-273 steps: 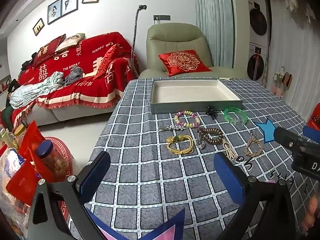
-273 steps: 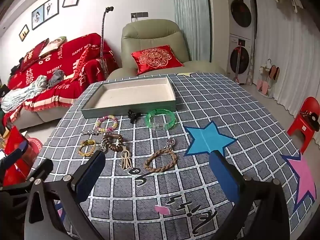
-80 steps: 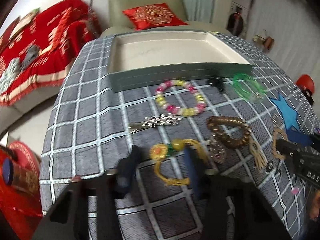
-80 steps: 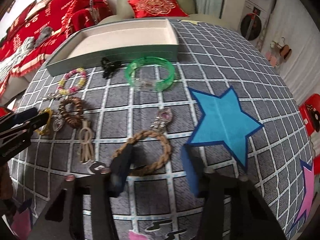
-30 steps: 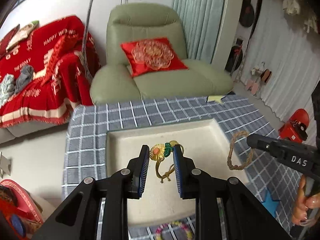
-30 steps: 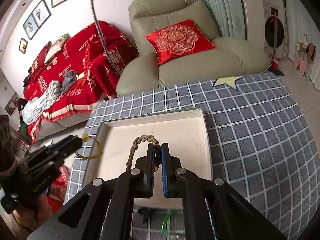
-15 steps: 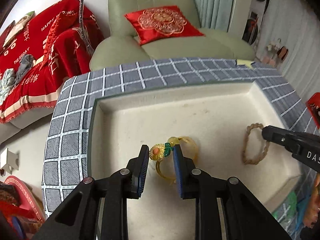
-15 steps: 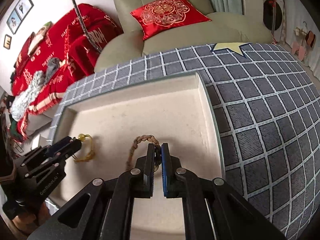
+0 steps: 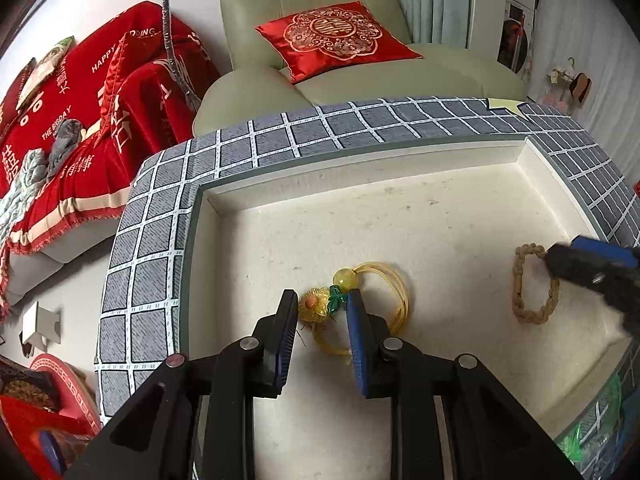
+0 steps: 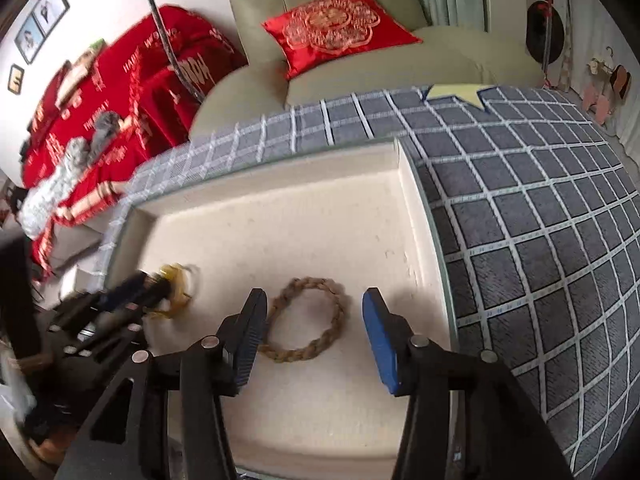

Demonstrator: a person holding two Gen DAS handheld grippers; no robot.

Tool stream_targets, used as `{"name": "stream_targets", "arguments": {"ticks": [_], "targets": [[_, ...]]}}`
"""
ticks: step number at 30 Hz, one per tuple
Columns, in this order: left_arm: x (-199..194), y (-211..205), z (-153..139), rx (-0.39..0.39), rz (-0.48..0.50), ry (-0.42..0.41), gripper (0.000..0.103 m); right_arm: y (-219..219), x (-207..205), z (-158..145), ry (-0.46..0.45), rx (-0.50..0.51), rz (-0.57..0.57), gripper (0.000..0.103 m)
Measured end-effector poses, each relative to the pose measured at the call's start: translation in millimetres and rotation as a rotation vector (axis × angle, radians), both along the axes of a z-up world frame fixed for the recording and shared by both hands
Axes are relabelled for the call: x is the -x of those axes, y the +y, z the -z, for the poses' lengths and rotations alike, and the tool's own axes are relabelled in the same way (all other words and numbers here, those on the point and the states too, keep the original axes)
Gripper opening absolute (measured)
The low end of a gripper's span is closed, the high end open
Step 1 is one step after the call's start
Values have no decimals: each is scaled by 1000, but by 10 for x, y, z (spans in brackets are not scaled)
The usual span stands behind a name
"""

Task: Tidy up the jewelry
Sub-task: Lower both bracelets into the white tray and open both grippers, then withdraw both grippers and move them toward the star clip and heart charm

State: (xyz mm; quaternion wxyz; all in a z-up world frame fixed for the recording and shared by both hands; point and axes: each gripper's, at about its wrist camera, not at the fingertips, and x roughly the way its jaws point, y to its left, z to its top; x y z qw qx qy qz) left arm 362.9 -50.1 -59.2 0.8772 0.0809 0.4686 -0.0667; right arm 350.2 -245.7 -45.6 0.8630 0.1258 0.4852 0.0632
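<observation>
The cream-lined tray (image 9: 208,240) fills both views. A yellow cord bracelet with a flower charm (image 9: 320,308) lies on the tray floor between the pads of my left gripper (image 9: 320,312), whose jaws stand slightly apart around it. A brown braided bracelet (image 10: 308,324) lies flat on the tray floor, and it also shows in the left wrist view (image 9: 532,292). My right gripper (image 10: 316,316) is open wide, with its pads on either side of the braided bracelet and not touching it.
The tray's right wall (image 10: 420,216) and far wall (image 9: 360,160) stand close. A green bangle (image 9: 592,436) lies outside the tray's near edge. A grey checked tablecloth (image 10: 540,240) covers the table. An armchair with a red cushion (image 9: 336,36) is beyond.
My right gripper has opened and let go of the braided bracelet, which now lies flat in the tray. My left gripper's jaws have spread a little around the yellow bracelet resting on the tray floor.
</observation>
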Motion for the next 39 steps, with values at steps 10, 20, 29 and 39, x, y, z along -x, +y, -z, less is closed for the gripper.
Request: {"name": "stream_targets", "arguments": {"ticks": [10,20,29,39], "targets": [[26,-36,-42,18,4,0,41,-189,605,-439,-98,-122,52,57],[173,-97,-184,-42,14,-89,103,-390,1061,-479,-130,-161,88,59],[700,62,-553,-17,3,-173,103,-356,1509,-555,-177,-155,95,93],[1722,439,-614,132,14,-94,103,-186,2259,-654,-183,-91,87,103]]}}
